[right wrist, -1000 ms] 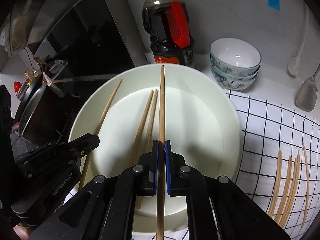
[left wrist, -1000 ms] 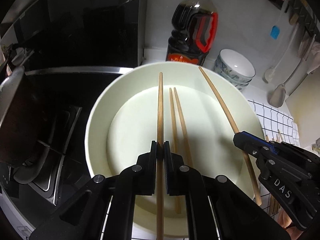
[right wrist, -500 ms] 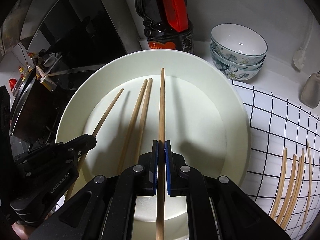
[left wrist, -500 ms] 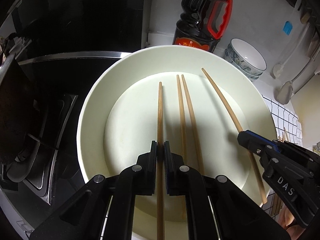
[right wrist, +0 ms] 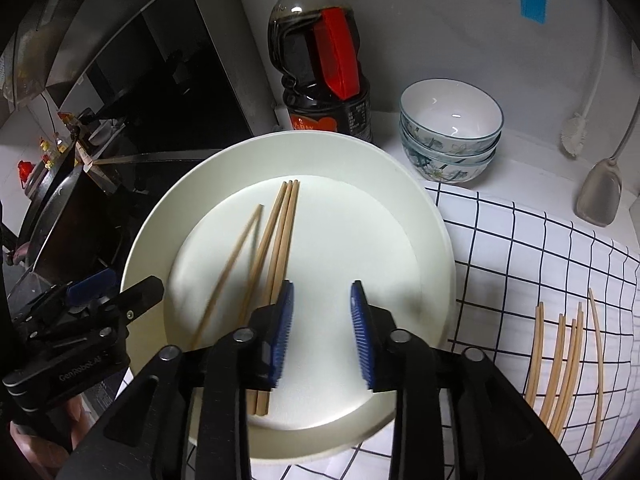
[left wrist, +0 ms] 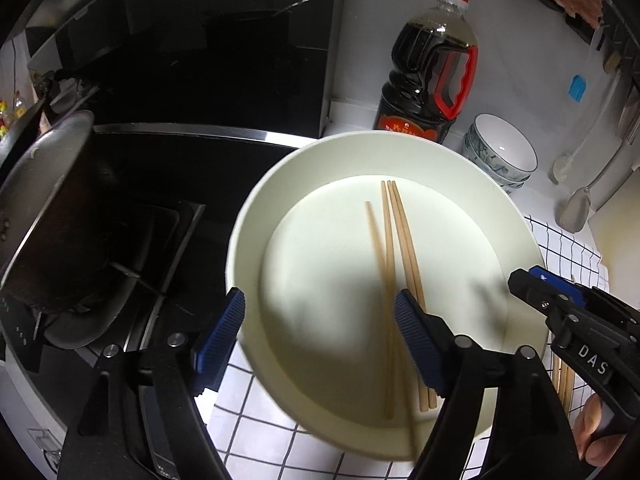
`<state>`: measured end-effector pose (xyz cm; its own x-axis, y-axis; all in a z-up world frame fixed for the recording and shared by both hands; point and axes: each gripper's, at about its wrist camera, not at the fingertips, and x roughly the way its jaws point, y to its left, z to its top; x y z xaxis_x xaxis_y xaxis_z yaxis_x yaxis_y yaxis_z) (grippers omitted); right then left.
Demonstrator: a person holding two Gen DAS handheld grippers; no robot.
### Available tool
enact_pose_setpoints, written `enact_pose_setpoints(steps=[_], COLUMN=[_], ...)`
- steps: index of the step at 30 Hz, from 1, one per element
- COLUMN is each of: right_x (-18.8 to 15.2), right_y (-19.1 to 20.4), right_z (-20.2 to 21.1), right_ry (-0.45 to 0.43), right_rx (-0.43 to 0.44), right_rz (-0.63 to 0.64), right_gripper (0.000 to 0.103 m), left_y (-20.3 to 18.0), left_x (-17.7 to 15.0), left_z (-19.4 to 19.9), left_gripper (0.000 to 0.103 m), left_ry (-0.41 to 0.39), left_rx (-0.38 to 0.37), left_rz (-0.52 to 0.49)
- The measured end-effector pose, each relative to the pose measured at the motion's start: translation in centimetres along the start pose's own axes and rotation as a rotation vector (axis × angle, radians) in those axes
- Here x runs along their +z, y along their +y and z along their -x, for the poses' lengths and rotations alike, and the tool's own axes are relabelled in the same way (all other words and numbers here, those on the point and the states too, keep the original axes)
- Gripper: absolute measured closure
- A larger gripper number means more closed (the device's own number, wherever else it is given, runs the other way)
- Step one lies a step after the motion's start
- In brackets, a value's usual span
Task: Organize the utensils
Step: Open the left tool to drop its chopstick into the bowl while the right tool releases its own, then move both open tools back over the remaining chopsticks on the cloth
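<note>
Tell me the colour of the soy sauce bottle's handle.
Red, on the soy sauce bottle; clearest in the right wrist view.

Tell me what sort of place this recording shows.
Most likely a home kitchen counter beside a stove. A dark wok sits on the cooktop, a soy sauce bottle and stacked bowls stand against the wall, and a spatula hangs nearby.
</note>
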<state>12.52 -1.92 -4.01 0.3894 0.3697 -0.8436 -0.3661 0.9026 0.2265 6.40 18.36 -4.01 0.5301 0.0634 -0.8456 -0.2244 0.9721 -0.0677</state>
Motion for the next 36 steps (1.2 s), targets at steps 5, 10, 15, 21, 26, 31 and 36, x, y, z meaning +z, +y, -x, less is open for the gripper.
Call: enact_pose_setpoints(steps=[5, 10, 15, 21, 26, 31, 36], right_x=[-0.8, -1.8, -2.8, -4.2, -5.3, -6.2, -7.0], right_y=[-0.2, -0.4, -1.0, -2.0, -2.6, -3.3, -4.0], right_z=[0.8, 1.8, 3.0, 4.7, 5.7, 6.7, 7.7], right_ry=[-0.006, -0.016, -0.026, -0.037, -0.042, -0.050, -0.055], right_rx=[0.009, 0.012, 0.019, 0.022, 0.016, 0.011, -0.001], right_rz=[-0.009, -0.012, -0.031, -0.060, -0.064, -0.067, -0.056], right_gripper=[0.064, 0.057, 0.056, 0.053, 0.053, 0.053, 0.044], left_y=[0.2, 0.3, 0.0, -0.7, -1.7, -2.7, -4.0], left_x=[-0.4, -0.8, -1.4, -2.3, -2.9, -3.4, -4.0], left_z=[0.8, 1.5, 2.2, 3.2, 4.1, 5.0, 5.5], left_gripper=[0.018, 0.015, 0.015, 0.012, 0.010, 0.009, 0.009], left_ry=[-0.006, -0.003, 0.002, -0.004, -0.014, -0.022, -0.019], left_rx=[0.005, 0.001, -0.002, -0.001, -0.006, -0.017, -0.037], left_rz=[0.016, 0.031, 0.032, 0.025, 0.013, -0.002, -0.018])
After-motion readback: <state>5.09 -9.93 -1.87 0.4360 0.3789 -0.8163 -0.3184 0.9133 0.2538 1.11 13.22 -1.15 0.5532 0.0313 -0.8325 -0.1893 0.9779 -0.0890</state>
